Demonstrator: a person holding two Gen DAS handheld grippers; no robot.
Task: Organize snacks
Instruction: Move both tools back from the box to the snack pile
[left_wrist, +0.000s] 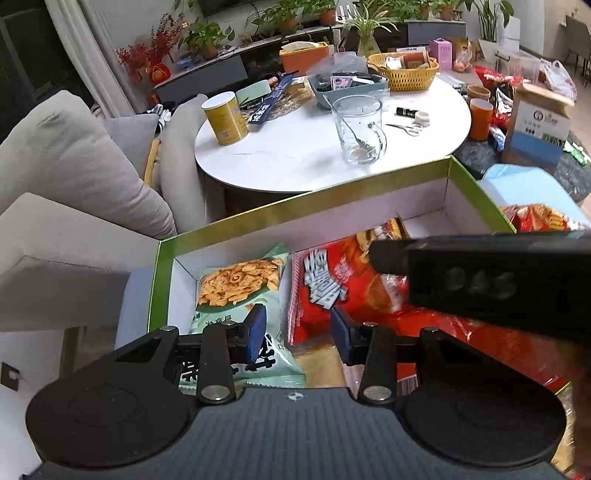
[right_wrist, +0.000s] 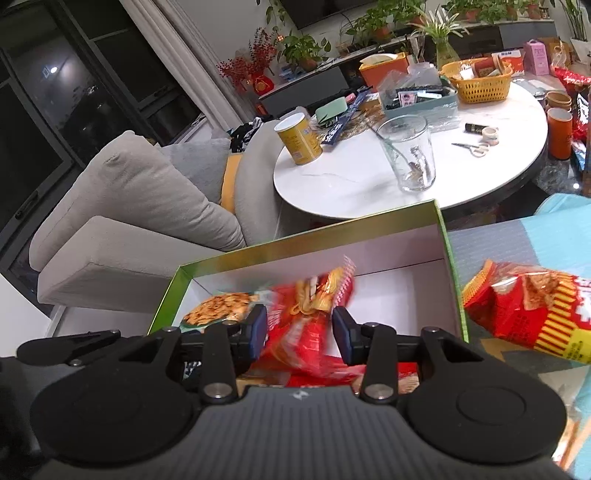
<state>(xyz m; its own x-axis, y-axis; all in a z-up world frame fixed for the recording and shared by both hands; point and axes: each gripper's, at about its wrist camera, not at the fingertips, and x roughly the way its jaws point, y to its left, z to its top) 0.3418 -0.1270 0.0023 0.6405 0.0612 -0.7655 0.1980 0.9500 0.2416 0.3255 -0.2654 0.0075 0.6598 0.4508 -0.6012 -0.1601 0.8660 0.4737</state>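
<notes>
A green-rimmed cardboard box (left_wrist: 303, 205) with a white inside holds a pale green snack bag (left_wrist: 236, 291) at its left and a red snack bag (left_wrist: 332, 284) beside it. My left gripper (left_wrist: 298, 334) is open and empty, low over the gap between the two bags. My right gripper (right_wrist: 299, 334) is open, and a blurred red snack bag (right_wrist: 306, 325) lies between its fingers inside the box (right_wrist: 306, 236). The green bag (right_wrist: 218, 308) shows at its left. Another red bag (right_wrist: 528, 306) lies outside the box on the right. The right gripper's body crosses the left wrist view (left_wrist: 498, 280).
A round white table (left_wrist: 295, 147) stands behind the box with a glass mug (left_wrist: 360, 129), a yellow can (left_wrist: 225, 118), scissors (left_wrist: 406, 128) and a yellow basket (left_wrist: 404, 72). A grey sofa (left_wrist: 66, 162) is at the left. A blue cloth (right_wrist: 535, 236) lies under the outside bag.
</notes>
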